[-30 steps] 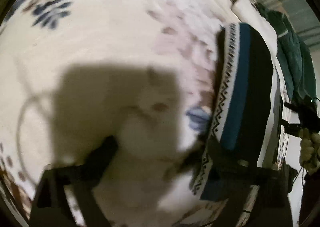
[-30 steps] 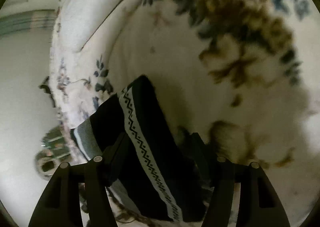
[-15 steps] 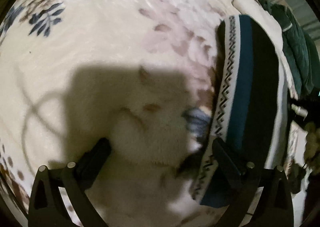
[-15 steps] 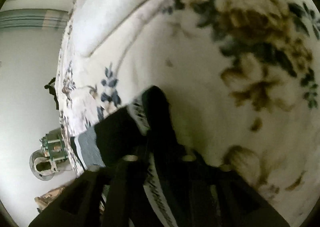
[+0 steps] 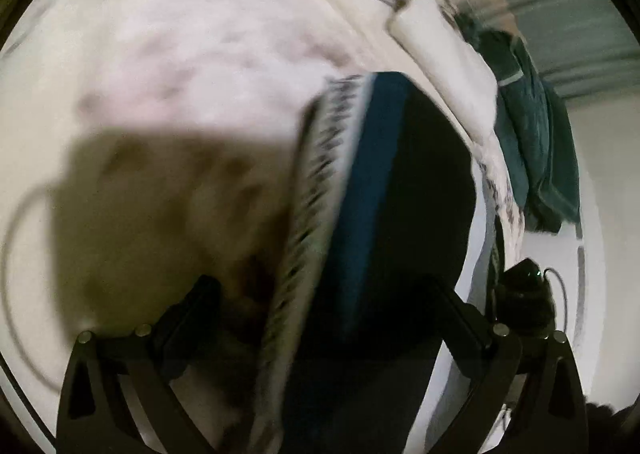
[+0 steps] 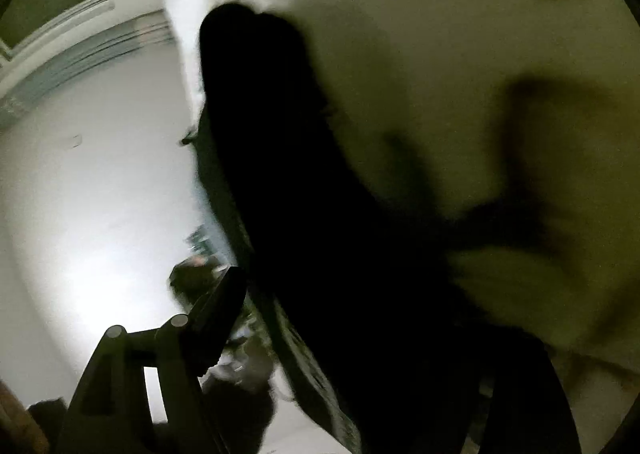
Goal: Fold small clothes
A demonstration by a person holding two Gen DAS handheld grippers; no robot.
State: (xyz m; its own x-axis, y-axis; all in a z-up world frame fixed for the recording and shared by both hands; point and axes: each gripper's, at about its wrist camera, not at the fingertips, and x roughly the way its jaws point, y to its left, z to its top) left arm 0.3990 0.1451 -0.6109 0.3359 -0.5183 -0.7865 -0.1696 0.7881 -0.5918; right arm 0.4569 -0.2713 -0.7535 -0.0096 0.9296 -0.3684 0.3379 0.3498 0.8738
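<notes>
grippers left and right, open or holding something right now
left gripper: open, the striped garment lies between its fingers, not clamped.
right gripper: cannot be told, dark cloth hides one finger.

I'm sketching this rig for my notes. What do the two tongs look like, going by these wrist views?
Both are matte black. The left tongs show two angular, triangulated finger frames with cut-out windows and round silver pin heads at the joints, ending in flat black pads. The right tongs show the same frame and pins on one finger; the other is lost in darkness.

Black garment (image 5: 420,190) with teal stripe and white zigzag band, cream floral bedspread (image 5: 208,54), dark green cloth (image 5: 536,142)
</notes>
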